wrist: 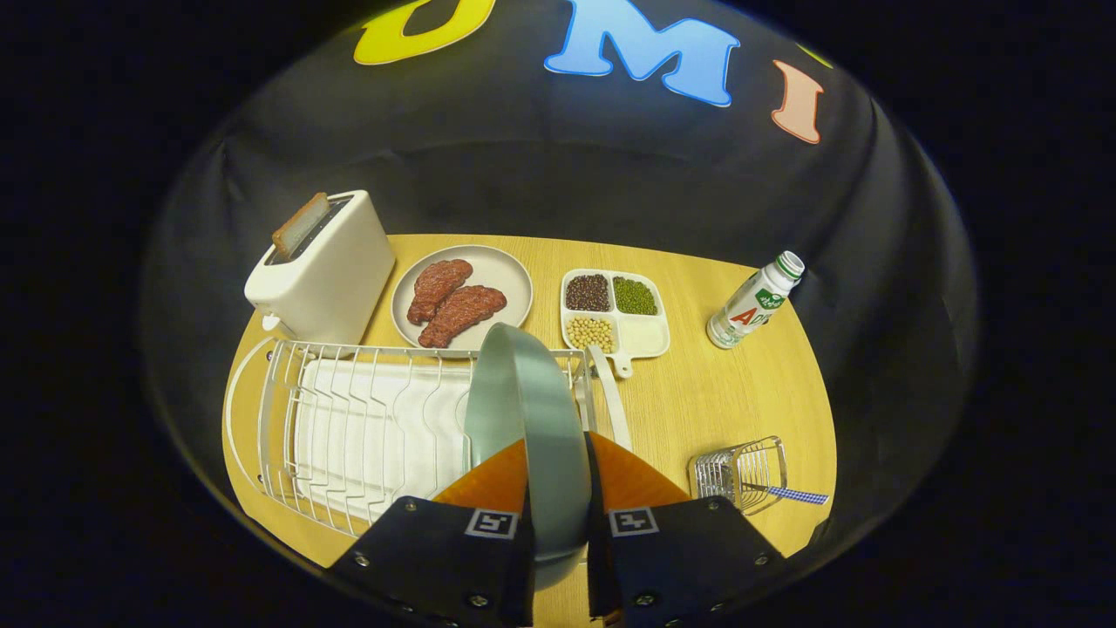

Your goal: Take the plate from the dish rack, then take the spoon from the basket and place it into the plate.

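The gripper [558, 488] sits at the bottom centre of the frame, and its two orange fingers [493, 480] are clamped on the green plate [523, 410], one finger on each face of it. The plate stands on its edge between the fingers and rises up ahead of them, over the right end of the white dish rack [349, 419]. I cannot tell if its lower rim is already free of the wires or rests among them, because the fingers hide that part.

So the first part of the task looks to be in progress: the plate is gripped, but it is not yet put down anywhere on the table [724, 401]. The spoon [789, 494] is untouched; it lies in the small wire basket [741, 471] at the lower right, with its blue checked handle pointing out to the right. Taking it and putting it into the plate is all left to do.

For open room, the bare wood between the rack and the basket (just right of the fingers) seems the best place to lay the plate. The upper part is crowded: a toaster [323, 270] at upper left, a plate with meat [462, 296], a divided tray of beans [615, 310] and a bottle [754, 301] at upper right. The basket stands near the table's edge, so a push there could be risky.
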{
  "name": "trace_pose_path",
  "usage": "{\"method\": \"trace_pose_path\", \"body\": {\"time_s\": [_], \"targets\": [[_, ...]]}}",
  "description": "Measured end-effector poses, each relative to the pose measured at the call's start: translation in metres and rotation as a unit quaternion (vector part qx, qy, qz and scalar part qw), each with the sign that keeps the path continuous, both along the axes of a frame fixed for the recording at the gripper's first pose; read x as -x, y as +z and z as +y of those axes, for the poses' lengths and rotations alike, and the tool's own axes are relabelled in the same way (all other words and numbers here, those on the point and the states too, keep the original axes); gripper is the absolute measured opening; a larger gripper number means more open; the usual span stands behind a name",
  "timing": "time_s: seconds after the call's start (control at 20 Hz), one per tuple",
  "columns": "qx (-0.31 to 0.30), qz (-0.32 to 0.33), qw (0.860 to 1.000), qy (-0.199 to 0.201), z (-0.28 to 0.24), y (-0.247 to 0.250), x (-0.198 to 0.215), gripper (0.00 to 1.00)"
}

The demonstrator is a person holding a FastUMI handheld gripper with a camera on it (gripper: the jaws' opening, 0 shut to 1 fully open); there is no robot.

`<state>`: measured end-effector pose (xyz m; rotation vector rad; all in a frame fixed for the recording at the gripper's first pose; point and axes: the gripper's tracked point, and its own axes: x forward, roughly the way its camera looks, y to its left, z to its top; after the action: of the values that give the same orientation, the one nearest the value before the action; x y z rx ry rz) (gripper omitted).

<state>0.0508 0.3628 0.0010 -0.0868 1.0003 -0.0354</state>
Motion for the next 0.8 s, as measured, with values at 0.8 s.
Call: {"method": "trace_pose_path", "body": {"time_s": [0.8], "targets": [[0.012,-0.076,0.997,0.021,-0.013,0.070,0.024,0.24]]}}
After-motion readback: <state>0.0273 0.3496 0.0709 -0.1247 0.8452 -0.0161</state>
